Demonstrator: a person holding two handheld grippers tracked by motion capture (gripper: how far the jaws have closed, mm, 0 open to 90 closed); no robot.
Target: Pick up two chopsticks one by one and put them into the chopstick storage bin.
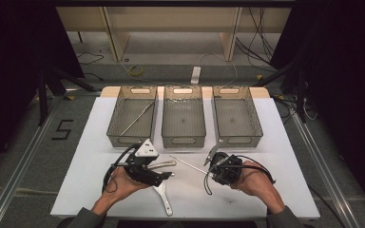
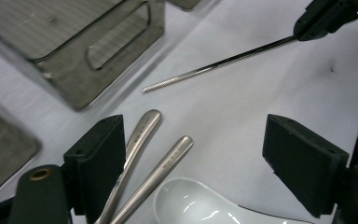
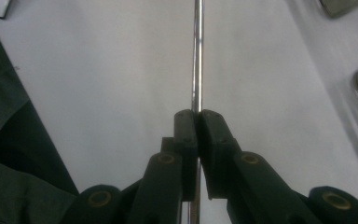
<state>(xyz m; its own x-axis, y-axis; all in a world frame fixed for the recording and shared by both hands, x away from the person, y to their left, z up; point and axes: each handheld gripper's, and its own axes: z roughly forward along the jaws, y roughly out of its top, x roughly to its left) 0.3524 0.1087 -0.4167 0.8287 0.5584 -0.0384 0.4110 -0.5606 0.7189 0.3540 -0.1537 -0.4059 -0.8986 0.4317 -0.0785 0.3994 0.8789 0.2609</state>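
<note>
My right gripper is shut on a thin metal chopstick that runs straight out past its jaws over the white table. In the high view the right gripper holds the chopstick pointing left, in front of the middle bin. My left gripper is open above the table. Two metal utensil handles lie by its left jaw, and a white ceramic spoon lies below between the jaws. In the high view the left gripper hovers over these handles.
Three grey bins stand in a row at the back of the white table: left, middle, right. A metal chopstick lies in the left bin. The white spoon reaches toward the front edge.
</note>
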